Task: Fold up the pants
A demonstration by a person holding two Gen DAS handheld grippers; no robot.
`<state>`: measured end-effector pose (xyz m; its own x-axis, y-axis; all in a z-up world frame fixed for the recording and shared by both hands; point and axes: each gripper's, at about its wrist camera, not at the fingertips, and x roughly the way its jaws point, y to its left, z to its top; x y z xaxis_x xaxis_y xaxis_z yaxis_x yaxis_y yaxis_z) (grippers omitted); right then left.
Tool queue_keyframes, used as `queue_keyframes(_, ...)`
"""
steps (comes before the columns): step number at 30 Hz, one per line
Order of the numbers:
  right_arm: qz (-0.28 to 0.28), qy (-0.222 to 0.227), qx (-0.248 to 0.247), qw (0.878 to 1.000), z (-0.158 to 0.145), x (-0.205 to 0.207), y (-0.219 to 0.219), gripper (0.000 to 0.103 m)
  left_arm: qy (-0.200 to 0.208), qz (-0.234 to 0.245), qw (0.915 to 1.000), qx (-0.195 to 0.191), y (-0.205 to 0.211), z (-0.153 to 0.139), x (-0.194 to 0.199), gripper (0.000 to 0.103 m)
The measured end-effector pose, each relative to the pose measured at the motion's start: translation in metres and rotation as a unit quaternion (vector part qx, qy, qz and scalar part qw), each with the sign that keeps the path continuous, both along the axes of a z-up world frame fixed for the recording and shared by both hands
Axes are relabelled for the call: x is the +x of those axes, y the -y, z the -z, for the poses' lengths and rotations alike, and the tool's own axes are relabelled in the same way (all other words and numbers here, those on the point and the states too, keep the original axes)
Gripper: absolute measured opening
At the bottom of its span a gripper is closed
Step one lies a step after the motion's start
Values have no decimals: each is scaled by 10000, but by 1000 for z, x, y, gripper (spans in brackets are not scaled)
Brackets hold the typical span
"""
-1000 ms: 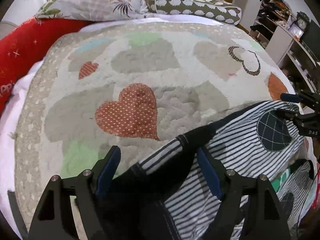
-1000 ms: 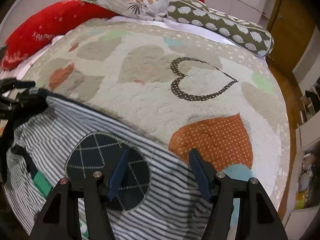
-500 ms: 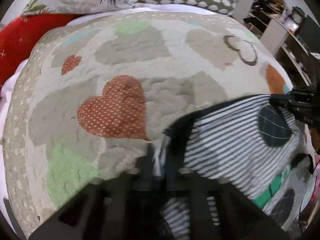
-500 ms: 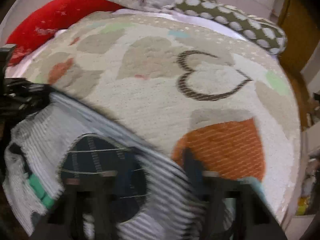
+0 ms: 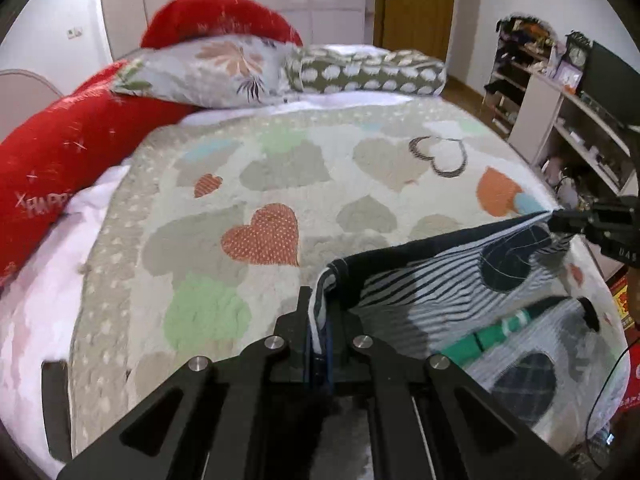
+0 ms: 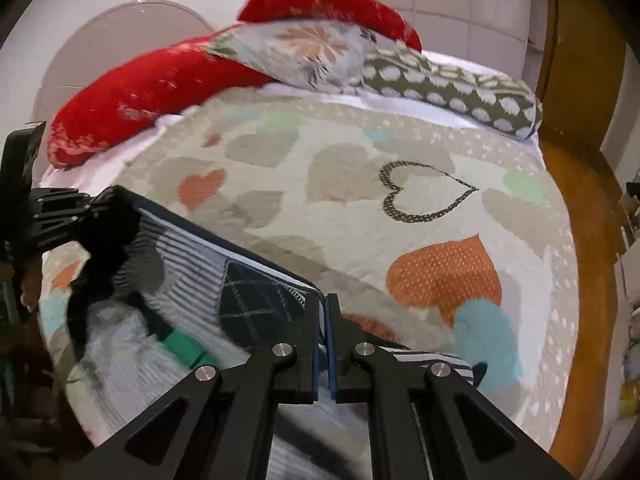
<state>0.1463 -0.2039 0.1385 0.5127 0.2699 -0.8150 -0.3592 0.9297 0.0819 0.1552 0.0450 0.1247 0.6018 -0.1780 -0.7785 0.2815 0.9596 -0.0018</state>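
The striped grey-and-white pants (image 5: 432,284) with dark checked patches and a green band hang over the near edge of the bed. My left gripper (image 5: 320,320) is shut on one corner of their dark waistband and holds it above the quilt. My right gripper (image 6: 323,320) is shut on the other corner of the pants (image 6: 256,300). The waistband is stretched in the air between the two grippers. In the left wrist view the right gripper (image 5: 560,220) shows at the far right; in the right wrist view the left gripper (image 6: 100,208) shows at the far left.
The bed carries a heart-patterned quilt (image 5: 280,184). A red bolster (image 5: 60,152), a floral pillow (image 5: 216,72) and a spotted pillow (image 5: 368,72) lie at its head. Shelves with clutter (image 5: 568,112) stand to the right. A wooden door (image 6: 576,60) is beyond the bed.
Both grippers have shut on the waistband and lifted it off the quilt. The pants now hang between them, and both cameras have tilted up toward the head of the bed.
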Motion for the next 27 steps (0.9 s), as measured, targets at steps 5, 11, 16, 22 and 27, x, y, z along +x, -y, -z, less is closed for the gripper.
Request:
queue_keyframes(5,-125,49,161,9998,-4,-67,-9,4,142,-29,9999,-77,-8,5,-56,5)
queue_keyframes(11,-215,-250,373,9988,28,-134,-21,4,-189,-183,9995,146,-10,53,-112,5)
queue_keyframes(16,-65,-601,536,9967,60,-163,-19,4,-542,-397,9977,114,-17,88,-130,8)
queue_keyframes(22,258,-730,714,9944,70,-173,-10,7,-623,-363,9974,-81,-30,78,-154,21)
queue_keyframes(27,558,-417,867,9938,45,-189,18,19,-382,-645,9968,-270,-58,53,-173,44)
